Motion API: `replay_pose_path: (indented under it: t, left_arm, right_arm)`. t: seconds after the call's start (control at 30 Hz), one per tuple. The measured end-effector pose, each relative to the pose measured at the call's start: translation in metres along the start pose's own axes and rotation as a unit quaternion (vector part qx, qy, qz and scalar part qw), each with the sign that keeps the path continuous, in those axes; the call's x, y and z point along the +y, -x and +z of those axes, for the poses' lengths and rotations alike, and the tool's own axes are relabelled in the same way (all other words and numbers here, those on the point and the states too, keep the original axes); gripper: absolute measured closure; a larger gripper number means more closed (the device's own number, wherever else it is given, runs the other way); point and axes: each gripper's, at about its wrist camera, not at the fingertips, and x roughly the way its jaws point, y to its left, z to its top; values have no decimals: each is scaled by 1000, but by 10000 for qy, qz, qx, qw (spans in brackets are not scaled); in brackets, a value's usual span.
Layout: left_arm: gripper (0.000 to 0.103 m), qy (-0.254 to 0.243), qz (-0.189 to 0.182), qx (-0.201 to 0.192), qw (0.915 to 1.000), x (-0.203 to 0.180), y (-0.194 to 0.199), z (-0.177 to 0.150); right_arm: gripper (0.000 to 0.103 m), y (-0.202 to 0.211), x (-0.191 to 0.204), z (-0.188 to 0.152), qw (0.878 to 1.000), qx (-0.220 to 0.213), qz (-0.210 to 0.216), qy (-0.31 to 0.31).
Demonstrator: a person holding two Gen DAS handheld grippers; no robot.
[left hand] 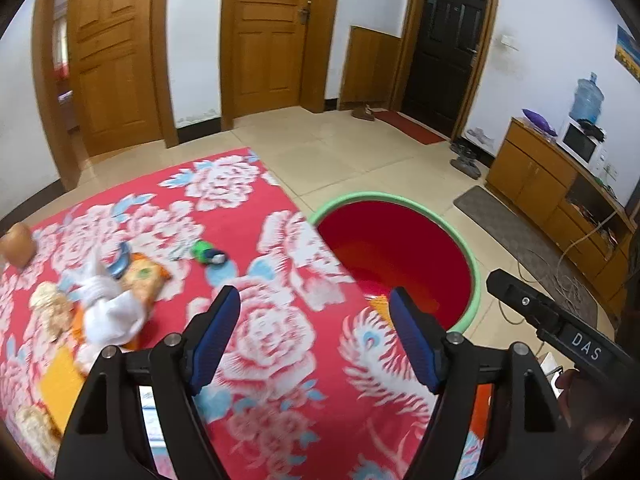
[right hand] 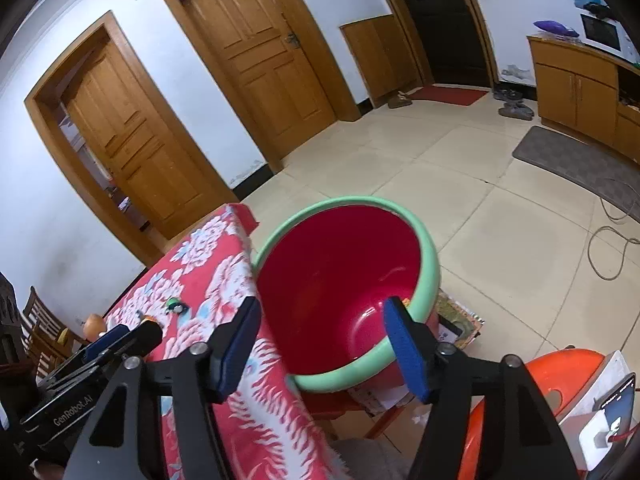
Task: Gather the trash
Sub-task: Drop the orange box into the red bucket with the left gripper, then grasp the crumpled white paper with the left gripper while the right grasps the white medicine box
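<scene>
left tongs (left hand: 314, 310): wide, empty, over bench (left hand: 256, 320)
right tongs (right hand: 320, 320): wide, empty, over basin (right hand: 340, 280)
trash (left hand: 100, 304): on bench, left of left tongs

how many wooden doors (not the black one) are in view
2. One wooden door stands at the far left wall, the other just to its right, left of the black door. More may lie outside the views.

Microwave (left hand: 580, 145); water jug (left hand: 587, 98).
</scene>
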Motion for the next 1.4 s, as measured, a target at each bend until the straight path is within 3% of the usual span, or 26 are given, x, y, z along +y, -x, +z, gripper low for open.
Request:
replay_pose_path:
  t: [0.57,1.0,1.4]
  left_arm:
    - [25,750,881,-145,9932,84,64,-38]
    - [25,1454,1664,-198,9751,156,104,-75]
    - [25,1928,2176,162,9567,207,107,-115]
  right_arm:
    - [23,10,59,-29,9973,211,404,584]
    - [19,12,97,-52,9934,443,549,909]
    - [17,3,130,-75,9879,711,668,1207]
